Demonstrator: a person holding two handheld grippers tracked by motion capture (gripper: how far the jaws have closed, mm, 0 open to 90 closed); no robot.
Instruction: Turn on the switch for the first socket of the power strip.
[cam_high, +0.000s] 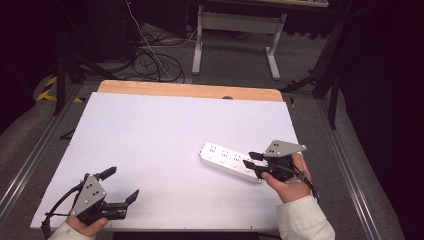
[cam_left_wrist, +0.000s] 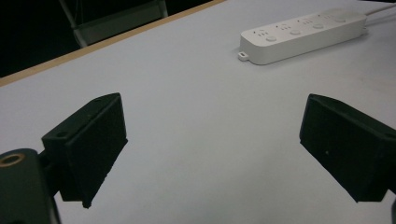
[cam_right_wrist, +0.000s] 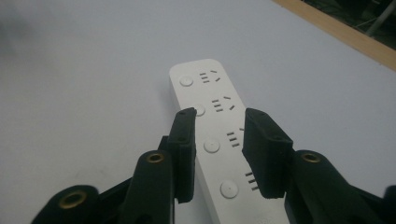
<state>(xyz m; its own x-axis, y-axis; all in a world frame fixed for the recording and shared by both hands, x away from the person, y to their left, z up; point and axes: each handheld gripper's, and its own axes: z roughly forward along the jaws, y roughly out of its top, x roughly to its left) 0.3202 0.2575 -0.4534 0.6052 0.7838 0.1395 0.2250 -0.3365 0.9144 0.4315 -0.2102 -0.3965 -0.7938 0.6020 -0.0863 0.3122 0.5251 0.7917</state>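
the power strip (cam_high: 230, 161) lies on the surface (cam_high: 150, 140), long axis in line with the right gripper (cam_high: 252, 160), whose partly spread fingers straddle its width. left gripper (cam_high: 122, 185) rests well apart, fingers wide.

Grey floor (cam_high: 230, 62), tangled cables (cam_high: 155, 60), white desk frame (cam_high: 240, 30).

One white power strip (cam_high: 231, 162) with four round buttons lies on one table (cam_high: 150, 135).
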